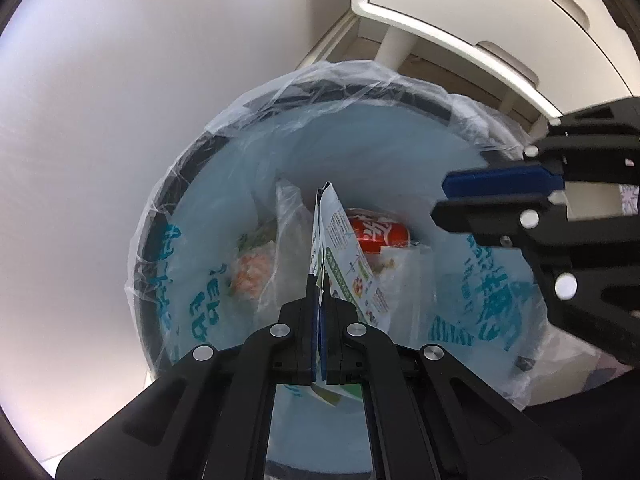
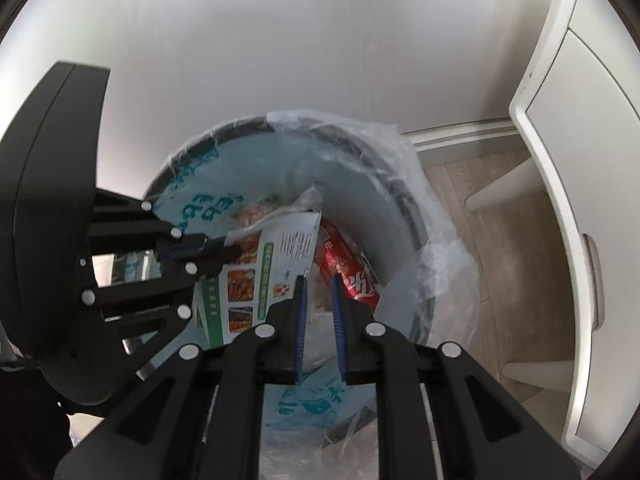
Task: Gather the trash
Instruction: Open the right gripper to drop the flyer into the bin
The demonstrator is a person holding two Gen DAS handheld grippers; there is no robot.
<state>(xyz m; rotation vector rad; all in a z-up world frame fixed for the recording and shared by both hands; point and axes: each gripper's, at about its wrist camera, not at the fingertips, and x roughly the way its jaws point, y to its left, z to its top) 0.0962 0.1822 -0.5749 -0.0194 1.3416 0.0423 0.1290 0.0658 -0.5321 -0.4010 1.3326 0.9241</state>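
The bin liner (image 1: pixel 360 80) is looking like thin, crinkly see-through plastic, the red can (image 1: pixel 380 234) is shining like glossy metal, the printed packet (image 2: pixel 276 276) is reading as smooth coated paper, and the floor (image 2: pixel 500 220) is showing matt wood grain.

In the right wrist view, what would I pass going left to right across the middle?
Black left tool gripping a green-and-white printed packet → red drink can → clear plastic liner over the bin's rim → pale wooden floor → white cabinet.
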